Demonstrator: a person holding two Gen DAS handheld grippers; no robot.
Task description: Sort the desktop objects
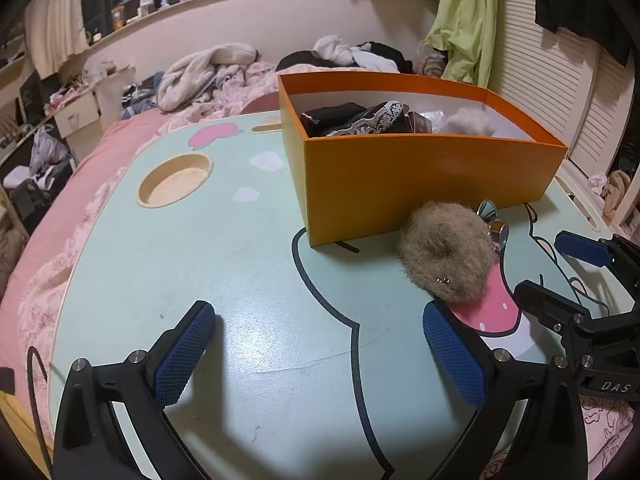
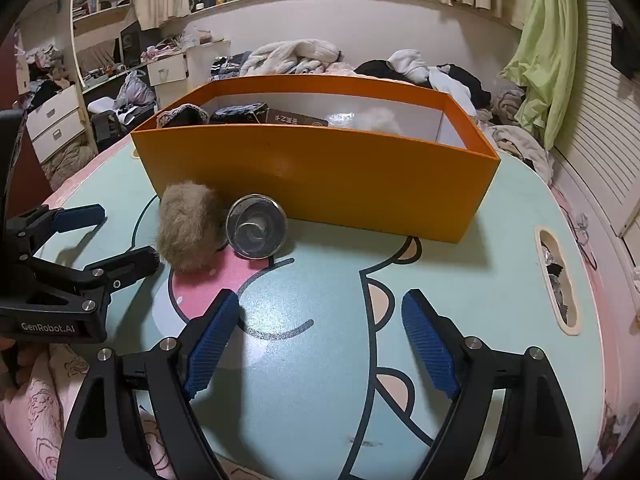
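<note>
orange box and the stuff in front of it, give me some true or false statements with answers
1. The orange box already has items inside. True.
2. The furry brown scrunchie lies inside the box. False: it lies on the table in front of the box.
3. A shiny metal cup lies on its side beside the scrunchie. True.
4. The right gripper grips the cup. False: it is open and empty.
5. The left gripper is open. True.

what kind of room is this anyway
Most likely a lived-in bedroom: a cartoon-printed lap table stands on a bed with pink bedding, rumpled clothes are heaped behind the orange box, and a drawer unit stands to the side.
</note>
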